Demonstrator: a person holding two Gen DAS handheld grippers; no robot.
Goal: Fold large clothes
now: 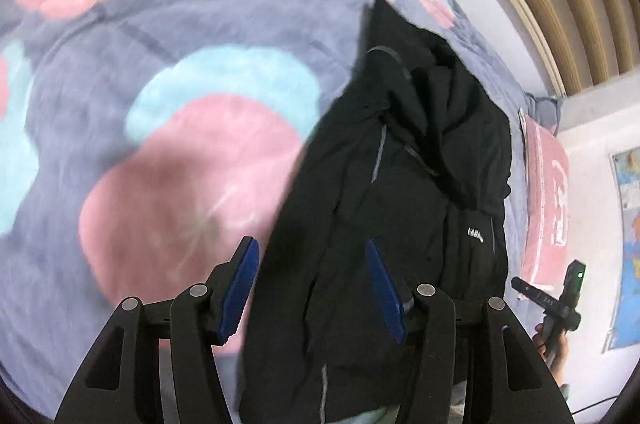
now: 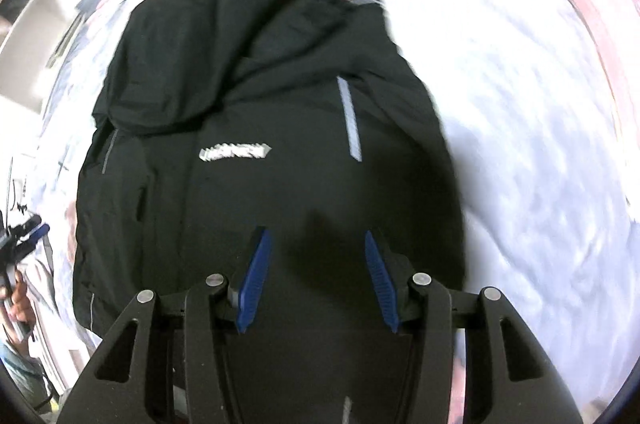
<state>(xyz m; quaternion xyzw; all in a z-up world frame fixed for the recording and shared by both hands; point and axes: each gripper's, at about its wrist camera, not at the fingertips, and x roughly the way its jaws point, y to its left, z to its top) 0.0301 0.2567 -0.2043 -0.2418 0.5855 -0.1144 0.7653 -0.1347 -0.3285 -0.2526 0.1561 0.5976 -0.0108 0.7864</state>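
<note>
Fingers: your left gripper [image 1: 312, 288] and right gripper [image 2: 316, 280] both gape, empty.
Risk: the black jacket [image 2: 260, 103] lies bunched on the bed [image 1: 120, 103]; pinch one layer only and your fold skews.

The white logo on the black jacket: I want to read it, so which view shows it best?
The right wrist view. There the logo sits large near the middle of the jacket, though blur keeps the letters unreadable. In the left wrist view the logo is tiny, off to the right.
</note>
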